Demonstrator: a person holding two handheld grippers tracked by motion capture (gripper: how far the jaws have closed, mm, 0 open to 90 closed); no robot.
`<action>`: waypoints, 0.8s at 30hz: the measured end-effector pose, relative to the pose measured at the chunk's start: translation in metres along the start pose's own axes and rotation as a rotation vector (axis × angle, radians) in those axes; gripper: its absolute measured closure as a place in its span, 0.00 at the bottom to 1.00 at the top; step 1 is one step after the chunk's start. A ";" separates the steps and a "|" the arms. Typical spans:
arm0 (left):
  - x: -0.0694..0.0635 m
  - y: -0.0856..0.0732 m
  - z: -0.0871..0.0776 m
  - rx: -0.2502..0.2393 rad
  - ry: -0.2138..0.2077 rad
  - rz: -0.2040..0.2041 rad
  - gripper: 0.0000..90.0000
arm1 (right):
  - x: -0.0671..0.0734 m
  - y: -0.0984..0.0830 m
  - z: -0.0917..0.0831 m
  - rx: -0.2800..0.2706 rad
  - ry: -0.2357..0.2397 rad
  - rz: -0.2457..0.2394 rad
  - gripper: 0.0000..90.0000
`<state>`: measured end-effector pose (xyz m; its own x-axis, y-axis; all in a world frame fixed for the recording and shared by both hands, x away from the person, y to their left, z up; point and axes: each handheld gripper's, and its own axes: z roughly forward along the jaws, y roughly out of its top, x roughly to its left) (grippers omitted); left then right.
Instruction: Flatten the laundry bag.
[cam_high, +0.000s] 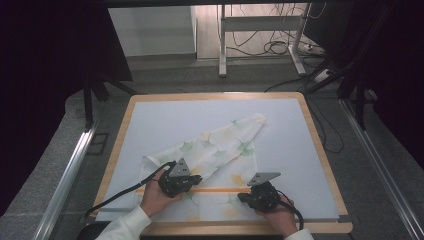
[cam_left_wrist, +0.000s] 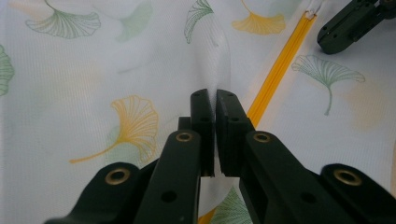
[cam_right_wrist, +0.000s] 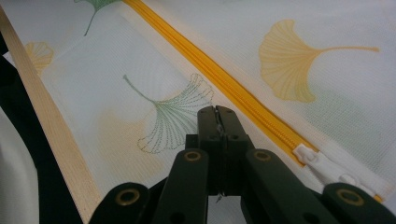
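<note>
Both hand-held grippers, left (cam_left_wrist: 215, 100) and right (cam_right_wrist: 217, 116), pinch the mesh bag (cam_high: 215, 150) lying on the bench (cam_high: 300, 150). Keep both grips tight beside the zip (cam_right_wrist: 219, 77) and lift evenly.

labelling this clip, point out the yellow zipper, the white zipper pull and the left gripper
yellow zipper (cam_right_wrist: 219, 77): right gripper view, mid-length of the teeth.
white zipper pull (cam_right_wrist: 310, 156): right gripper view, its slider body.
left gripper (cam_left_wrist: 215, 100): left gripper view, between the fingertips.
</note>
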<state>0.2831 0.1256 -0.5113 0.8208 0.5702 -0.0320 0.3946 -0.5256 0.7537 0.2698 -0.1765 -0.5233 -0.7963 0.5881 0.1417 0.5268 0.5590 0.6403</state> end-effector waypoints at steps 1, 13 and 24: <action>0.001 0.001 -0.001 -0.006 0.000 -0.004 0.97 | 0.000 0.000 0.000 0.000 0.000 0.000 0.99; 0.005 0.002 -0.005 -0.019 0.008 -0.008 0.98 | -0.001 0.000 0.000 -0.001 0.001 0.001 0.99; 0.010 0.004 -0.005 -0.030 0.005 -0.024 0.98 | -0.002 -0.001 0.000 -0.005 0.005 0.010 0.99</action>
<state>0.2907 0.1321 -0.5050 0.8094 0.5854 -0.0474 0.4017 -0.4928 0.7719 0.2705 -0.1783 -0.5238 -0.7923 0.5910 0.1516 0.5334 0.5504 0.6423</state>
